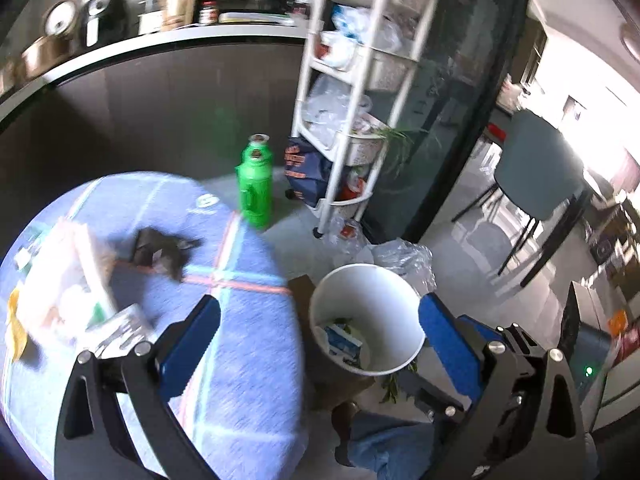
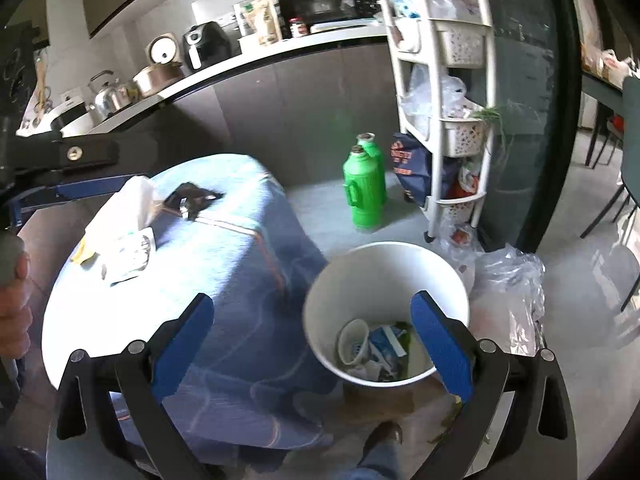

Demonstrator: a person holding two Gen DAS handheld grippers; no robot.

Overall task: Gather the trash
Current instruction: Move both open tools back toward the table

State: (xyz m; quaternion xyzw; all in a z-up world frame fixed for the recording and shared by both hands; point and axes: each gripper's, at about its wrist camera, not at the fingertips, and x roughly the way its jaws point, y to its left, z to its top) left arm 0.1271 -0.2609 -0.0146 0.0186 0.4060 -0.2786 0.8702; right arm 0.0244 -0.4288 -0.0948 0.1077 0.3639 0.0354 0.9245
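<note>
A: In the left wrist view our left gripper (image 1: 320, 320) gapes wide, holding nothing, with the white bin (image 1: 404, 300) at lower centre and scraps (image 1: 72, 292) on the blue tablecloth (image 1: 240, 360), lower left.

B: In the right wrist view our right gripper (image 2: 312, 320) also gapes wide, the bin (image 2: 384, 264) at lower centre holding trash (image 2: 372, 348).

Dark cabinets (image 2: 280, 112) are running under a white counter (image 2: 240, 60) that is carrying a microwave (image 2: 324, 4), air fryer (image 2: 206, 44), kettle (image 2: 108, 94). A white trolley rack (image 2: 444, 92) is standing by the counter's right end, beside a glass door (image 2: 528, 100). Grey tile floor (image 2: 580, 280). Daylight is glaring behind a dark chair (image 1: 536, 176).
</note>
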